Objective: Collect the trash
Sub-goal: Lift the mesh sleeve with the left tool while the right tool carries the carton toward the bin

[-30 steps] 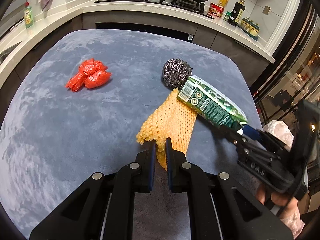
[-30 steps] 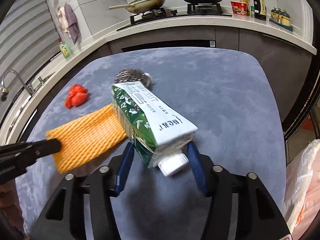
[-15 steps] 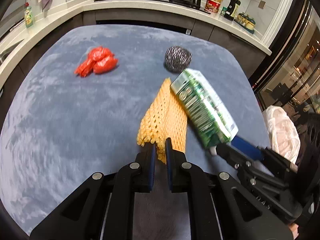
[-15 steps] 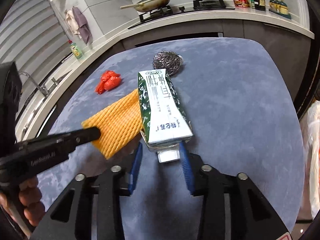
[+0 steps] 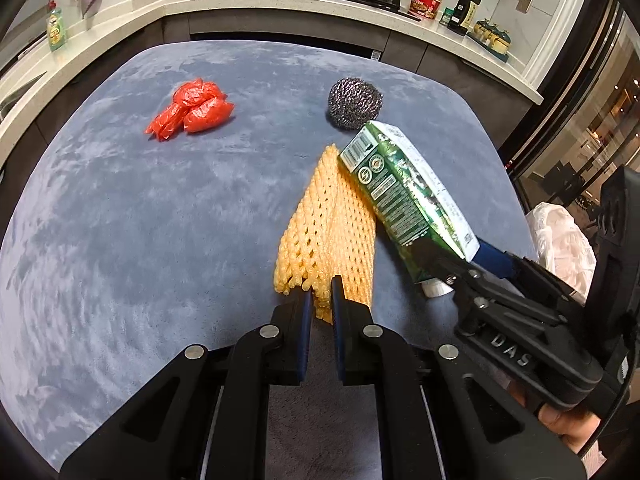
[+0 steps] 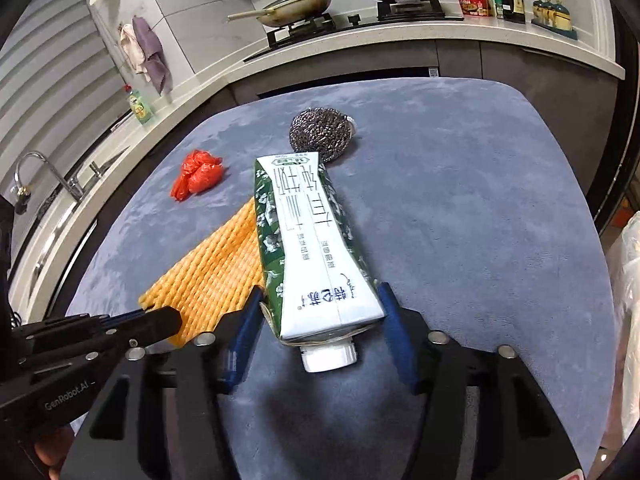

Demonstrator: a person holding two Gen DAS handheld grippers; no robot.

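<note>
A green and white milk carton (image 6: 312,240) lies cap end toward me between the pads of my right gripper (image 6: 318,300). Both pads touch its flared end, and the jaws are opening. In the left wrist view the carton (image 5: 404,196) slants over the edge of an orange foam net (image 5: 332,232). My left gripper (image 5: 319,292) is shut on the near edge of that net (image 6: 216,268). A crumpled red plastic bag (image 5: 192,110) and a steel wool scourer (image 5: 354,102) lie farther back on the blue-grey table cover (image 5: 120,220).
A white plastic bag (image 5: 560,240) hangs beyond the table's right edge. Behind the table runs a kitchen counter with a stove, pans (image 6: 296,0), bottles and a sink tap (image 6: 32,164). A person's hand shows under each gripper.
The carton has swung in the right gripper from a slant to pointing straight away. The right jaws narrowed, then widened. The left gripper has kept hold of the net and shifted slightly.
</note>
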